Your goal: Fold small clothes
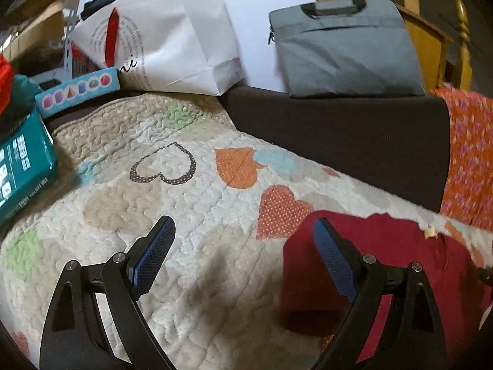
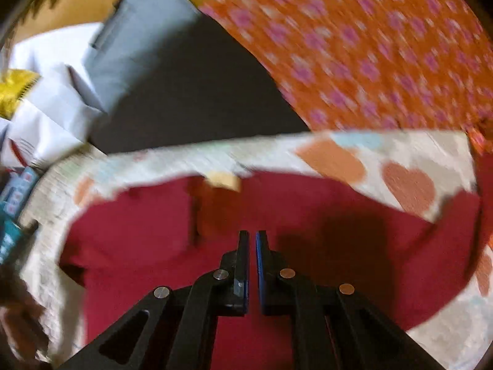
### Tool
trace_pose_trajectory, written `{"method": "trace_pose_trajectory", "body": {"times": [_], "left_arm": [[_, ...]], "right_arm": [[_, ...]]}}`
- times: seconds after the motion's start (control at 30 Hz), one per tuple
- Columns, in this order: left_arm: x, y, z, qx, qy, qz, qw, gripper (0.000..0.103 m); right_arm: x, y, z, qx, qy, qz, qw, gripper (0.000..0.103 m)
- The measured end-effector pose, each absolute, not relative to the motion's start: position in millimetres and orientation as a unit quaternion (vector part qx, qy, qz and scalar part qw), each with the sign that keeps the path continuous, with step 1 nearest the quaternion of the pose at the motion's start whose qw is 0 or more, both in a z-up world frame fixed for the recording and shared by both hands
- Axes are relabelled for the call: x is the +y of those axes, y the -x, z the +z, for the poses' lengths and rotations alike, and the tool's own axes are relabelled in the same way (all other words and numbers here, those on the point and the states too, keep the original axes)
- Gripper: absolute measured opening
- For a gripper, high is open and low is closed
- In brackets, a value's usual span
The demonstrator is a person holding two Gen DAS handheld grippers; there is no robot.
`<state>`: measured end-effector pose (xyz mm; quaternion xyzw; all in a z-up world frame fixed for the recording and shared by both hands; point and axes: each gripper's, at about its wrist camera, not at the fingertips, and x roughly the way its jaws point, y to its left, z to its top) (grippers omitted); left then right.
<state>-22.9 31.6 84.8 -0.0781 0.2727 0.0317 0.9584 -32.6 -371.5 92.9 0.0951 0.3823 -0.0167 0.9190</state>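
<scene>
Motion blurs the orange floral cloth (image 2: 369,46); frame edges crop the red garment (image 1: 385,262).

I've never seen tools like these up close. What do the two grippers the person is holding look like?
Both look alike. The left gripper and the right gripper each have two black plastic fingers with triangular cut-outs, round silver pins at the joints, and flat blue ribbed pads on the inner faces. No cables or markings show.
</scene>
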Motion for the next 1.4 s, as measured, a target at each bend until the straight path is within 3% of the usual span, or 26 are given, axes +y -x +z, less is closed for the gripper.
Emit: {"method": "trace_pose_trajectory", "body": {"times": [0.13, 0.2, 0.27, 0.3, 0.43, 0.5, 0.57, 0.6, 0.87, 0.97, 1.23, 1.4], "left_arm": [[33, 22, 84, 0.274, 0.073, 0.038, 0.958, 0.091], [37, 20, 81, 0.280, 0.079, 0.043, 0.956, 0.091], [41, 17, 77, 0.288, 0.083, 0.049, 0.953, 0.091], [43, 16, 76, 0.291, 0.086, 0.051, 0.952, 0.091], [50, 12, 72, 0.295, 0.104, 0.057, 0.948, 0.091], [50, 11, 72, 0.295, 0.106, 0.058, 0.948, 0.091], [48, 10, 72, 0.296, 0.099, 0.058, 0.948, 0.091], [49, 10, 72, 0.295, 0.097, 0.059, 0.949, 0.091], [56, 14, 75, 0.287, 0.112, 0.068, 0.949, 0.091], [52, 14, 75, 0.289, 0.105, 0.063, 0.949, 0.091], [28, 14, 72, 0.292, 0.072, 0.032, 0.953, 0.091], [19, 10, 70, 0.304, 0.078, -0.003, 0.949, 0.091]], "right_arm": [[-370, 23, 97, 0.390, -0.134, 0.032, 0.911, 0.004], [-355, 5, 100, 0.389, -0.135, 0.050, 0.910, 0.011], [-336, -7, 94, 0.396, -0.132, 0.058, 0.907, 0.050], [-327, -16, 89, 0.399, -0.132, 0.062, 0.905, 0.053], [-295, -38, 64, 0.423, -0.088, 0.058, 0.900, 0.053], [-285, -52, 51, 0.437, -0.052, 0.040, 0.897, 0.046], [-281, -58, 47, 0.439, -0.041, 0.032, 0.897, 0.013], [-281, -55, 50, 0.437, -0.043, 0.028, 0.898, 0.006], [-310, 14, 166, 0.303, -0.039, 0.048, 0.951, 0.005], [-338, 33, 184, 0.290, -0.035, 0.012, 0.956, 0.005], [-413, 35, 82, 0.433, -0.013, -0.124, 0.893, 0.005], [-420, 38, 89, 0.434, -0.037, -0.115, 0.893, 0.007]]}}
